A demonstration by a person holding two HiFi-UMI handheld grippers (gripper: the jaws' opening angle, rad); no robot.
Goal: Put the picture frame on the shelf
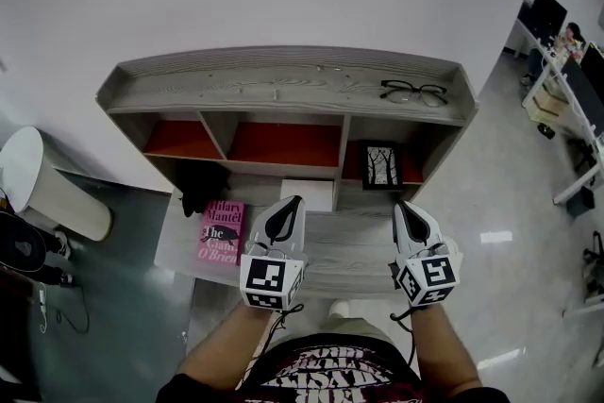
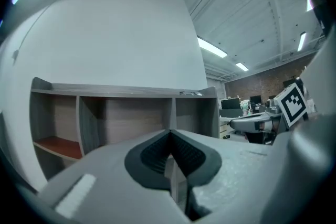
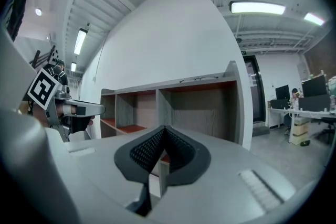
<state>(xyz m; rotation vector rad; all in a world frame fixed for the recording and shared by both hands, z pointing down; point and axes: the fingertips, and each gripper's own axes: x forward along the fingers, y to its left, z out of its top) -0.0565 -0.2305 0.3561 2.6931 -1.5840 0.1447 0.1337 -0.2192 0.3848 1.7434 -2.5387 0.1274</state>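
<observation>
- Picture frame stands upright in the right-hand compartment of the shelf, on its red floor, well clear of both grippers
- Left gripper hangs over the grey surface in front of the shelf, jaws pressed together with nothing between them
- Right gripper is level beside it on the right, just in front of the frame's compartment; jaws closed too, and empty
- Both gripper views look straight at the open compartments
- A pair of glasses lies on the shelf's top board at the right
- A pink book lies flat at the left of the surface, with a white box just beyond the left gripper's tips
</observation>
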